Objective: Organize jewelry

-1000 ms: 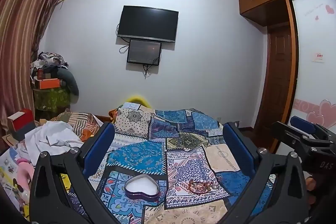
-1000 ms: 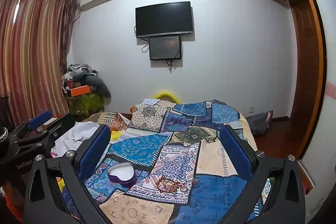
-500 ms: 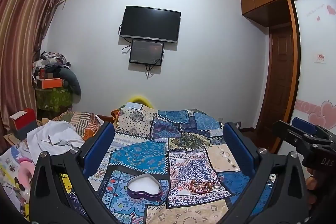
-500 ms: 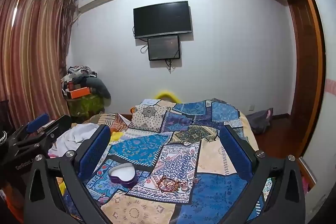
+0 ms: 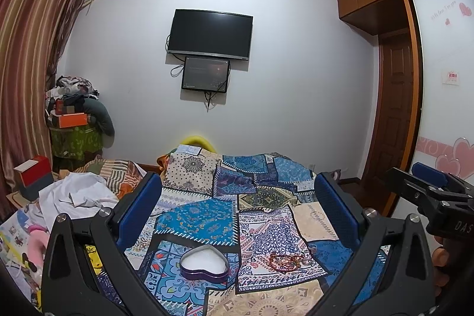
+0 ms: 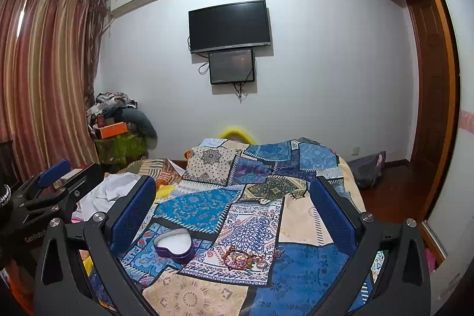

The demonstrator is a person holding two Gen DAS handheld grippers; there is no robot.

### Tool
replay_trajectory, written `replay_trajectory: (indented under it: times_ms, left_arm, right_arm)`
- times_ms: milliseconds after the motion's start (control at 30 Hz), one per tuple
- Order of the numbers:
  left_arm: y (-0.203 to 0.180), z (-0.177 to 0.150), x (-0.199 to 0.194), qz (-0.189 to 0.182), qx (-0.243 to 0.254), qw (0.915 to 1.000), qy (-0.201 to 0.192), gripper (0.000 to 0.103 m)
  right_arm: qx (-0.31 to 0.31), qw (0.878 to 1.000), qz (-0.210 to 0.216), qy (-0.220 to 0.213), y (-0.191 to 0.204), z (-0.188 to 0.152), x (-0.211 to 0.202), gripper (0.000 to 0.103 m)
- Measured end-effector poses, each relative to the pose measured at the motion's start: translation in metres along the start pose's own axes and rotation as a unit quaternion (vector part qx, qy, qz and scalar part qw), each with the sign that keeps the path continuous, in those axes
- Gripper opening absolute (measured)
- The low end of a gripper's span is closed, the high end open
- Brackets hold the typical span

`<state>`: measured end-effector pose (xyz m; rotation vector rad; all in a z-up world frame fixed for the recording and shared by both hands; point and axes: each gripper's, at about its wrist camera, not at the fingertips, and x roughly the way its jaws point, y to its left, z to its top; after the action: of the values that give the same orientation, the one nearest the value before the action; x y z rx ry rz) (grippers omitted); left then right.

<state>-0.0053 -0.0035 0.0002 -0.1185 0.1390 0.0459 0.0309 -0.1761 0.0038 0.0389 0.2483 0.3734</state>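
Observation:
A purple heart-shaped box (image 5: 205, 264) with a white lining lies open on the patchwork bedspread (image 5: 207, 215); it also shows in the right wrist view (image 6: 175, 245). A small heap of red and gold bracelets (image 5: 283, 260) lies to its right, also in the right wrist view (image 6: 241, 257). My left gripper (image 5: 237, 212) is open and empty, held above the bed short of the box. My right gripper (image 6: 232, 212) is open and empty, above the bed short of the jewelry. Each gripper shows at the edge of the other's view.
White cloth (image 5: 77, 194) and striped bedding lie at the bed's left. A red box (image 5: 32, 171) and piled clutter (image 5: 74, 120) stand by the curtain. A TV (image 5: 210, 33) hangs on the far wall. A wardrobe and door (image 5: 397, 114) are at the right.
Both views have shifted only slightly; the grippers stay open and hover over the bed. The box and bracelets have not moved.

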Motion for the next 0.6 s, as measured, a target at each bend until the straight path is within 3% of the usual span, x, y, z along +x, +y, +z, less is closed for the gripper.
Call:
replay_trajectory:
  times_ms: [600]
  left_arm:
    - [-0.0019, -0.0001, -0.0004, 0.002, 0.002, 1.0, 0.0, 0.103]
  right_arm:
    - [0.0, 1.0, 0.002, 0.0, 0.0005, 0.0014, -0.0009, 0.103]
